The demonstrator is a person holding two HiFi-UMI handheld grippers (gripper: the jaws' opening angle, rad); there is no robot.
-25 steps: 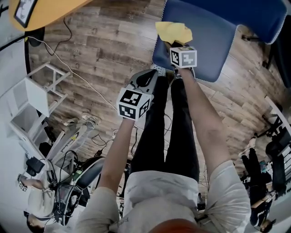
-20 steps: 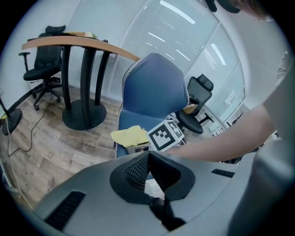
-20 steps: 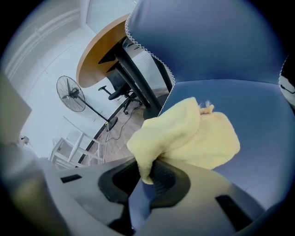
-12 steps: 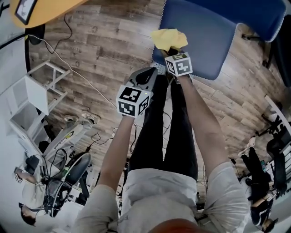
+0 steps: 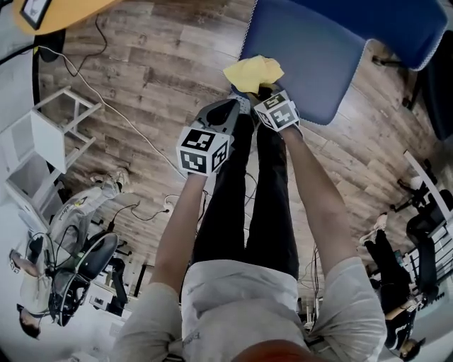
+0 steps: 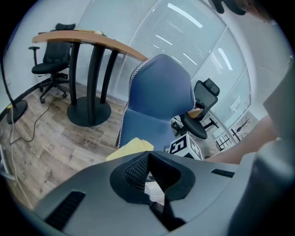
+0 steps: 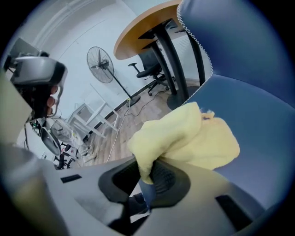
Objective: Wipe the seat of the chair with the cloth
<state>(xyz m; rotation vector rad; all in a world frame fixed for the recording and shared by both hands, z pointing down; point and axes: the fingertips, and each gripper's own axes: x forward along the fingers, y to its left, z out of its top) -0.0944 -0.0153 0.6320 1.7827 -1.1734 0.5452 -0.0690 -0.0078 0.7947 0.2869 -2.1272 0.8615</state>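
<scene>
The right claw (image 5: 260, 92) grips the yellow cloth (image 5: 253, 72) at the near-left corner of the seat (image 5: 318, 63), which spreads away toward one o'clock. The left claw (image 5: 233, 112), closed and empty, hangs at seven o'clock.

Crumpled yellow cloth (image 5: 253, 72) — blue seat (image 5: 311, 60) edge.

Cloth (image 5: 253, 72) now at seat (image 5: 311, 56) edge

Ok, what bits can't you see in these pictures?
The seat under the cloth: right gripper view, the cloth covers it.
The chair legs: head view, hidden beneath the seat.
Top of the chair back: head view, cut off by the top edge.
The right gripper tips: head view, hidden behind its marker cube and cloth.
</scene>
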